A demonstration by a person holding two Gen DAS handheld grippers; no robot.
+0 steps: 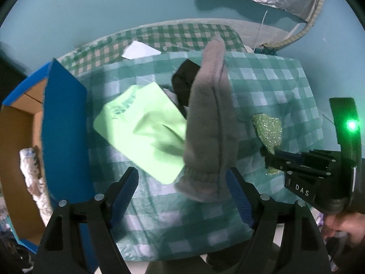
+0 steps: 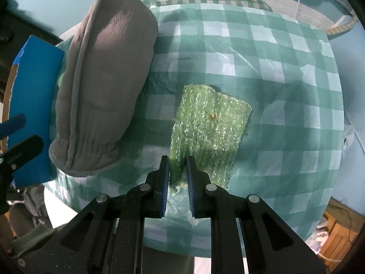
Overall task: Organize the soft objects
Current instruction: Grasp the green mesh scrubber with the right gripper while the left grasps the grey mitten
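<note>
A worktop (image 1: pixel 273 86) draped in a teal-and-white checked plastic cloth filled both wrist views, its glossy film creased and catching the light. At its left edge stood a cardboard box (image 1: pixel 66 123) with blue outer walls and a plain brown inside, a crumpled white piece of fabric visible within.

A grey fleece mitten (image 1: pixel 209 123), padded and seamed along its length with a gathered elastic cuff, appeared just ahead of the left gripper (image 1: pixel 182 194), its cuff between the two blue ribbed pads. The jaws stood wide, and neither pad pressed on the fleece. In the right wrist view the same mitten lay to the left of the right gripper (image 2: pixel 178 178), its cuff end nearest the camera.

A pale green cloth (image 1: pixel 146 132), smooth and flat with faint printed lettering near one corner, lay on the worktop partly under the mitten. A dark, black fabric item (image 1: pixel 184 82) sat behind it, mostly hidden.

The smallest piece, a glittery green scouring cloth (image 2: pixel 209 127), roughly rectangular and sparkling with metallic threads, lay flat near the middle of the worktop. The right gripper's narrow jaws were pinched on its near edge, the fabric bunched between the blue pads. The left wrist view showed that gripper from the side, a green light glowing on its body.
</note>
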